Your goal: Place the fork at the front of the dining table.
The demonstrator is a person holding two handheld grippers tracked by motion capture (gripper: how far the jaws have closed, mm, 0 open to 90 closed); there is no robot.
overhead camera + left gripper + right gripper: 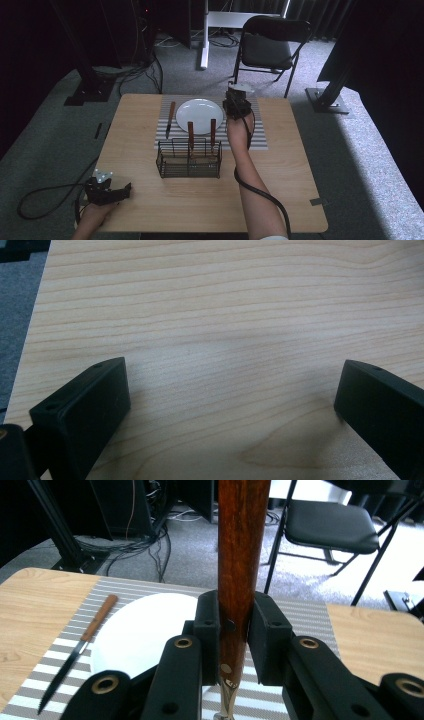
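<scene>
My right gripper point(235, 106) hovers over the striped placemat point(259, 136), just right of the white plate point(200, 116). It is shut on a wooden-handled utensil point(240, 555), which stands upright between the pads point(207, 625); its metal end is hidden below the jaws. A wooden-handled knife point(170, 119) lies on the mat left of the plate, and the right gripper view shows this knife point(80, 647) too. My left gripper point(107, 189) rests at the table's front left corner, jaws wide apart with bare wood between them point(230, 390).
A black wire caddy point(189, 159) stands in front of the plate with two wooden-handled utensils point(190, 132) upright in it. A folding chair point(270, 47) is beyond the table. Cables trail on the grey floor at left.
</scene>
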